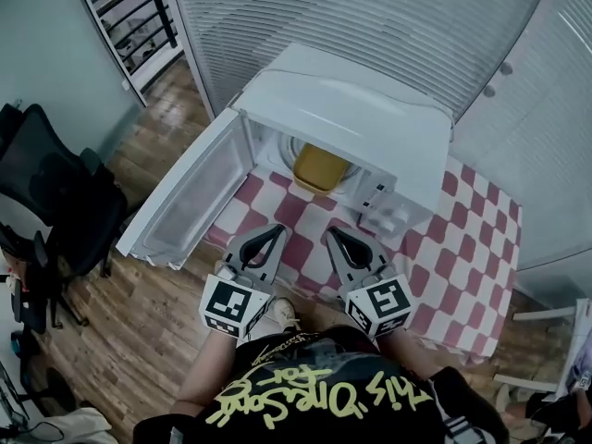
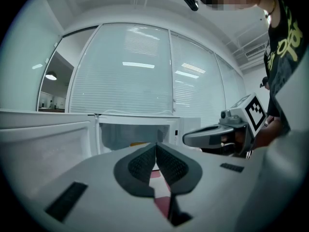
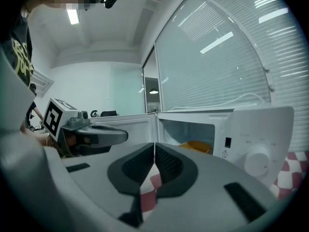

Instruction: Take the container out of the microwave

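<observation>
1. Left claw [image 1: 275, 231] and right claw [image 1: 335, 233] both closed, empty, side by side, tips over my desk [image 1: 462, 248].
2. Microwave [image 1: 370, 109] door [image 1: 190, 192] swung wide left.
3. I see yellow container [image 1: 319, 167] inside the cavity.

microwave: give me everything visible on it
White boxy microwave, looks like painted metal and plastic, standing upright on a red-and-white checked cloth. Its door is swung wide open to the left in the head view. A yellow container sits inside the cavity. The control panel on the right carries a round dial. The left gripper and right gripper, jaws shut, are in front and do not touch it.
</observation>
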A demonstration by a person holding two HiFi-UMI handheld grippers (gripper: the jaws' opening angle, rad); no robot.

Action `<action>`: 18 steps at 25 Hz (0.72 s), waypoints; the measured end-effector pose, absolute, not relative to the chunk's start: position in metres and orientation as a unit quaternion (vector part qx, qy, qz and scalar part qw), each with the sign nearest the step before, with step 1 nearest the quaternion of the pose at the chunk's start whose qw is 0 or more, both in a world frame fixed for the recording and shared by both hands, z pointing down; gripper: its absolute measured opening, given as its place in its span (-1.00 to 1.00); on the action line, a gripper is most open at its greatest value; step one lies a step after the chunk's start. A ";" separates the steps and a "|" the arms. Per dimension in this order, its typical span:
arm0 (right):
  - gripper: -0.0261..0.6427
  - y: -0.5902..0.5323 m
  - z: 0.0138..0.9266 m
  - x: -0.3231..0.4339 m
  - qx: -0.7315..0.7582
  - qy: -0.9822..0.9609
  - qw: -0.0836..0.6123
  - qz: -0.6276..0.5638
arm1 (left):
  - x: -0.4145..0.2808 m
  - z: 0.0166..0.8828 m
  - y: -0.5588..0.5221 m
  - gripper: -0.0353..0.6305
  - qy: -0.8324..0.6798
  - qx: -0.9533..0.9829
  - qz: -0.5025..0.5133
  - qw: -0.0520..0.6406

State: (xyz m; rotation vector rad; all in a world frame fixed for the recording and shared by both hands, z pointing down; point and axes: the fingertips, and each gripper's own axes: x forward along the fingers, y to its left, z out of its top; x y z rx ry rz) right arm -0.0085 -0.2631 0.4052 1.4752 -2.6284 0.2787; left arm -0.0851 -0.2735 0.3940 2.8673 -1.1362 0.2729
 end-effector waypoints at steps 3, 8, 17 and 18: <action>-0.89 -0.276 0.409 -0.006 0.503 -0.858 0.060 0.090 | -0.086 0.400 -0.289 -0.87 -0.360 0.927 0.098 0.019; -0.89 -0.291 0.416 -0.002 0.527 -0.843 0.067 0.088 | -0.084 0.408 -0.309 -0.87 -0.345 0.932 0.112 0.016; -0.89 -0.308 0.426 0.007 0.537 -0.835 0.075 0.092 | -0.081 0.421 -0.330 -0.87 -0.337 0.933 0.124 0.009; -0.89 -0.309 0.427 0.008 0.536 -0.836 0.074 0.093 | -0.081 0.421 -0.333 -0.87 -0.335 0.934 0.125 0.006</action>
